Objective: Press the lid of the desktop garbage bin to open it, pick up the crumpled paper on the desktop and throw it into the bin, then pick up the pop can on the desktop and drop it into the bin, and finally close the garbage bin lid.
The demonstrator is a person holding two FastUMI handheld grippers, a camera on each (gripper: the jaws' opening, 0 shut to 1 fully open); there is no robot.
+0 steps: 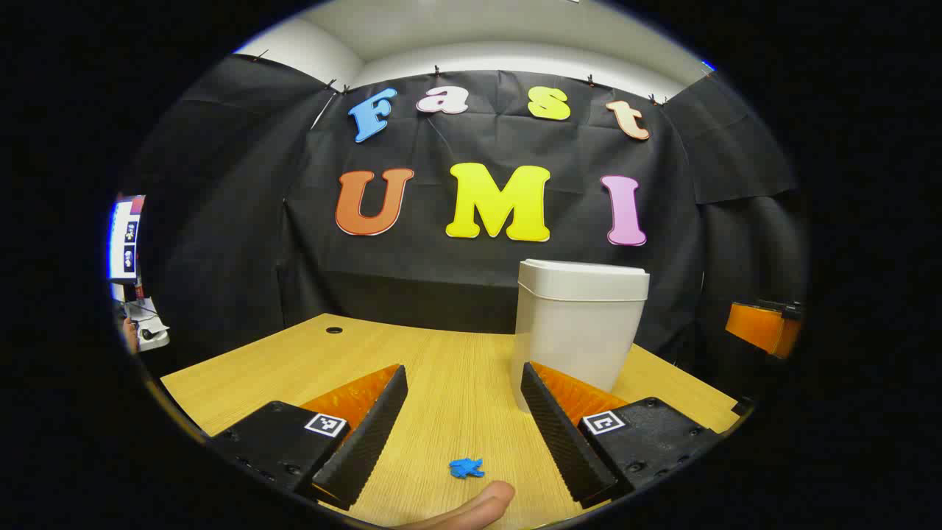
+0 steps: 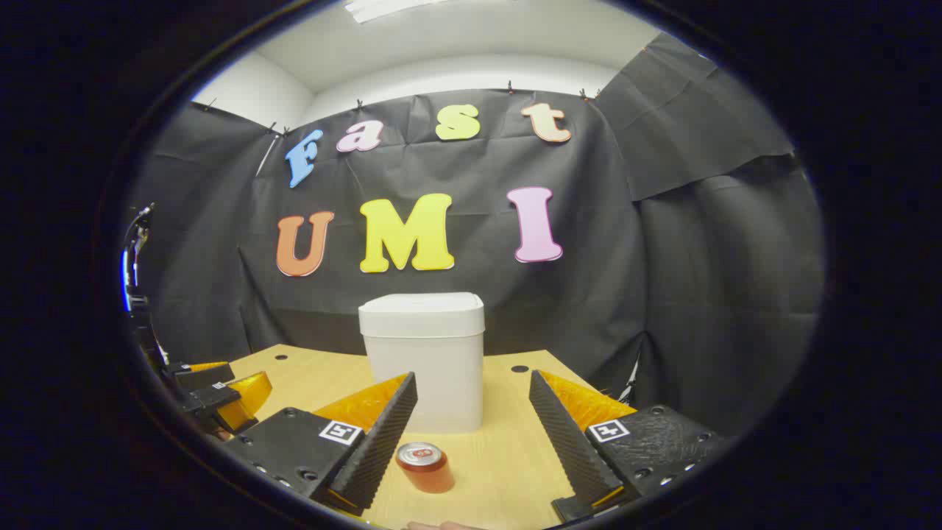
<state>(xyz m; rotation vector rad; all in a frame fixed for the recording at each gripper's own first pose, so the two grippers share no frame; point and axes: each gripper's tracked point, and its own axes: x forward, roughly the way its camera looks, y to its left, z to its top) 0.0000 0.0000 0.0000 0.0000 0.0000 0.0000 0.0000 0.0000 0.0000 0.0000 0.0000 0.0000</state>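
**Between two spread claws: bin shut, can on the table**

Ahead of the right claw [image 2: 471, 412], its fingers spread wide and holding nothing, a red pop can with a silver top [image 2: 425, 466] stands upright on the light wooden table [image 2: 508, 456], just before the white plastic garbage bin [image 2: 423, 361], whose lid is down. The left claw [image 1: 464, 408] is likewise released; a small blue scrap [image 1: 466, 467], possibly paper, lies between its fingers.
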